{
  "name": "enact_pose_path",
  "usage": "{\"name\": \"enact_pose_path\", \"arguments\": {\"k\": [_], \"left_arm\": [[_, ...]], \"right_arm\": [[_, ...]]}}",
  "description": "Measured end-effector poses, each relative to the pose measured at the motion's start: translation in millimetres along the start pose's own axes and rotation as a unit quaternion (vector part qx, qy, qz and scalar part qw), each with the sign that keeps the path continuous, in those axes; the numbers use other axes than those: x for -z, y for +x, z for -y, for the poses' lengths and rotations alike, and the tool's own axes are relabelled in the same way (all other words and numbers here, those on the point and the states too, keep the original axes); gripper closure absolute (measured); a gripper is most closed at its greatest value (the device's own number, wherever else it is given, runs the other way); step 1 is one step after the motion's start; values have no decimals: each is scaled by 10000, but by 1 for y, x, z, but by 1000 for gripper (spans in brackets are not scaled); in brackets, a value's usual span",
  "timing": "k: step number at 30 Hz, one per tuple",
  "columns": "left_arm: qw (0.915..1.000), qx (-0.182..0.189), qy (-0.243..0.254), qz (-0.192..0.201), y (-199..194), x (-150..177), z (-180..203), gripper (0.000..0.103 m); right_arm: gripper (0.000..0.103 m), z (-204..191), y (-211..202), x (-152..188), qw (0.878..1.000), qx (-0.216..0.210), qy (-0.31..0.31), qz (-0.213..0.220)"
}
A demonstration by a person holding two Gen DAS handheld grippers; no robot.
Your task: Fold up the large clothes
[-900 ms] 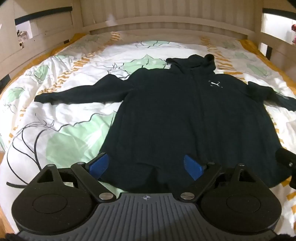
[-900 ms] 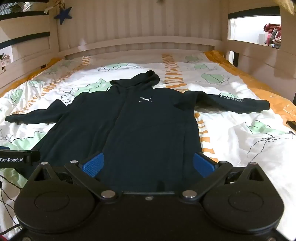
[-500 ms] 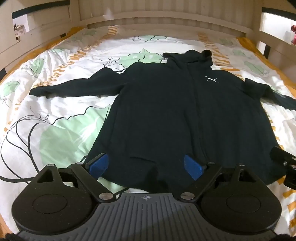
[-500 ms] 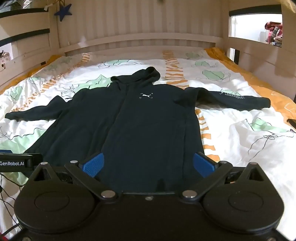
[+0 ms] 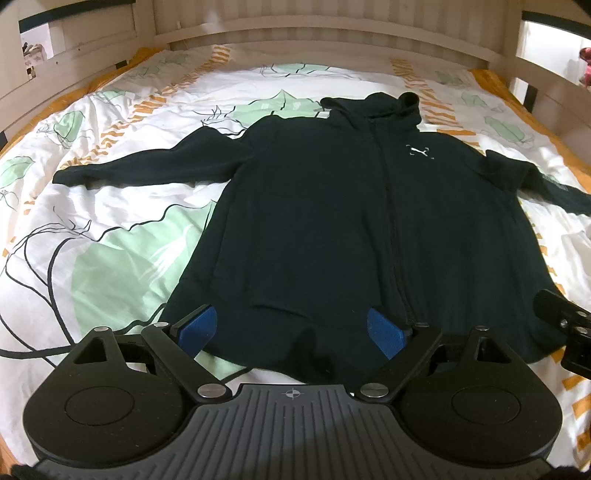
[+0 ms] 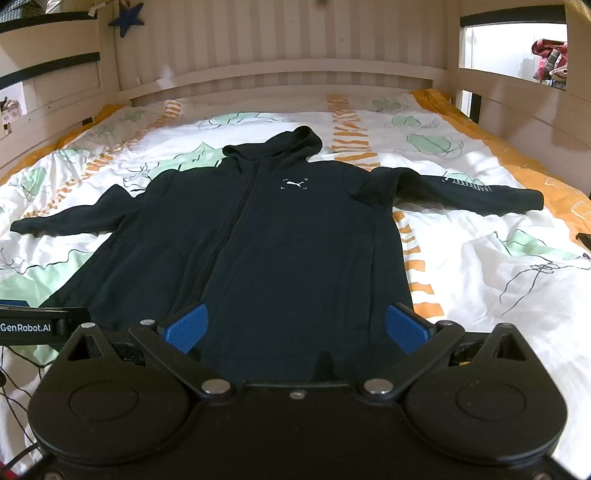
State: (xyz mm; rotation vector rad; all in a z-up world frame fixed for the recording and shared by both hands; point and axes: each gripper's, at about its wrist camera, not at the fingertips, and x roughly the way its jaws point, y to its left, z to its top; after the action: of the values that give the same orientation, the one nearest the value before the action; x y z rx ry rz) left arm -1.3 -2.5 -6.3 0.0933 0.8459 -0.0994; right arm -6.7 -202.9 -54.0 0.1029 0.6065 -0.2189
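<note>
One hoodie is all I have to work on, a dark zip-up lying face up and spread flat on the bed, hood toward the headboard and hem toward me. I count two sleeves stretched out to the sides: in the left wrist view the sleeve on the picture's right runs off the frame edge, so its cuff is cut off there, while the right wrist view shows both cuffs whole. Pale lettering on that sleeve is too small for me to read. The hem nearest me is partly hidden behind the tool bodies in both views, and the fabric is so dark that folds and pockets are hard to make out.

Two tools are in play. My left tool hangs over the hem with its blue pads wide apart, nothing between them but cloth lying below. My right tool likewise has its pads spread wide above the hem, gripping nothing. Each tool shows as a sliver at the edge of the other's view.

One blue star hangs on the wall above the headboard.
</note>
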Motion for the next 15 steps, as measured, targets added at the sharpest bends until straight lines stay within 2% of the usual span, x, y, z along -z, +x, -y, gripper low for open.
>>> {"name": "enact_pose_path", "arguments": {"k": [15], "left_arm": [[10000,-1,0,-5,1,1,0,14]], "right_arm": [[1,0,1,0,10000,-7,-9,-15]]}}
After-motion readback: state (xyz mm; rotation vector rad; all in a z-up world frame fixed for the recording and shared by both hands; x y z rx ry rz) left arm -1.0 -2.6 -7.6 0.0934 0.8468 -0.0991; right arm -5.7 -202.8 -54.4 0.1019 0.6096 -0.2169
